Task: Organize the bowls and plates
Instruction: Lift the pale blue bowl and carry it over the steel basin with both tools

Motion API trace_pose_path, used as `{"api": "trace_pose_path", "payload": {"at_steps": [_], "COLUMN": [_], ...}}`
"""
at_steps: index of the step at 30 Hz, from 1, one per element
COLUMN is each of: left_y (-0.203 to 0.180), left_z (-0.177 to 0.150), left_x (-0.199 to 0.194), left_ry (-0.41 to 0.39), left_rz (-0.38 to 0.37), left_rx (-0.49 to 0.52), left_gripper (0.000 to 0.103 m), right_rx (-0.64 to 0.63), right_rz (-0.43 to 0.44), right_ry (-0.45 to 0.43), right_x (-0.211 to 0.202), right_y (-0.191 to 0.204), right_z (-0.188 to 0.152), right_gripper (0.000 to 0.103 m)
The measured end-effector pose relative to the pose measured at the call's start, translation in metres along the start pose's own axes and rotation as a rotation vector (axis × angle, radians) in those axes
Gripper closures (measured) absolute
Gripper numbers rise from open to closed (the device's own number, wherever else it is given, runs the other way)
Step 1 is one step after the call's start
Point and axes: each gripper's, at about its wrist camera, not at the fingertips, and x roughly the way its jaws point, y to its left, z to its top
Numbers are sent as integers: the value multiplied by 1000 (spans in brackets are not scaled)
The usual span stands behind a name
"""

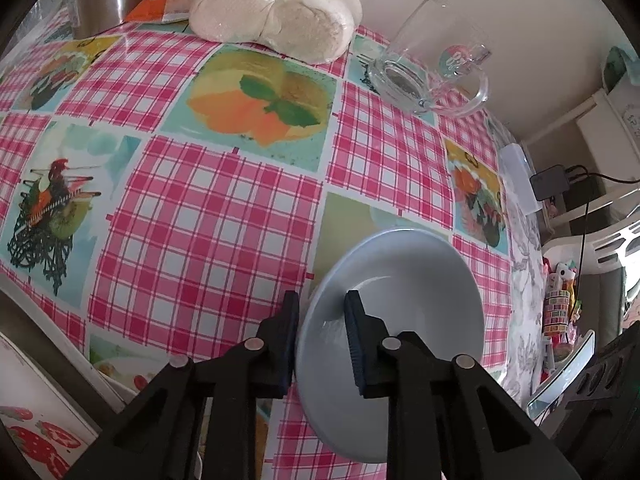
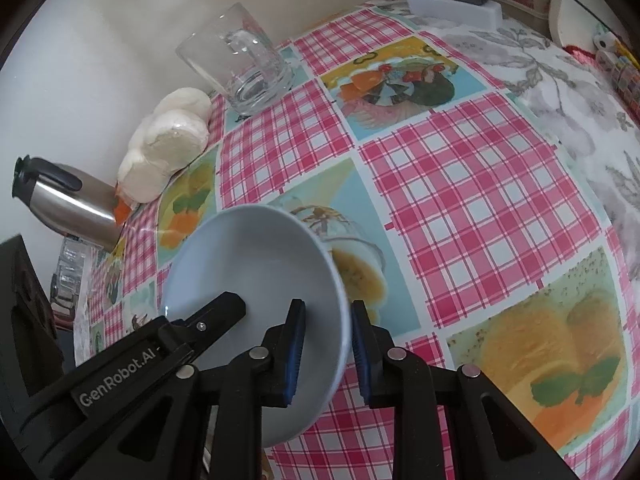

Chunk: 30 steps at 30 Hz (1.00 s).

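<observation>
Both claws straddle the pale blue bowl [image 1: 404, 280] over the checked desk [image 1: 208, 216]: left claw [image 1: 322, 344] and right claw [image 2: 326, 354] each have one pad inside the rim, one outside (grip not clearly tight).

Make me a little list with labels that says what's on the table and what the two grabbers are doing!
Held thing: pale blue bowl
Left gripper: fingers straddle the bowl's rim
Right gripper: fingers straddle the opposite rim
Table cover: pink checked tablecloth with food pictures
Far side: glass mug, white buns in a bag, steel jug
</observation>
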Motion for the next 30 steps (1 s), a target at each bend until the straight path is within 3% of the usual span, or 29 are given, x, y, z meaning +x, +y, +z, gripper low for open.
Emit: {"api": "trace_pose_path", "payload": {"at_steps": [3, 14, 30], "left_y": [-1, -7, -24], "left_z": [0, 3, 13], "left_x": [-2, -24, -142], "left_ry": [-5, -42, -250], "left_rz": [-14, -45, -183], "left_rx": [-6, 30, 124], "left_gripper": [85, 85, 85], "right_rx": [-11, -40, -128], "right_rz": [-2, 20, 90], "right_ry": [-8, -53, -274], "right_x": [-1, -18, -125], "right_y": [-1, -3, 43], "right_z": [0, 4, 13], "right_gripper": [80, 82, 82]}}
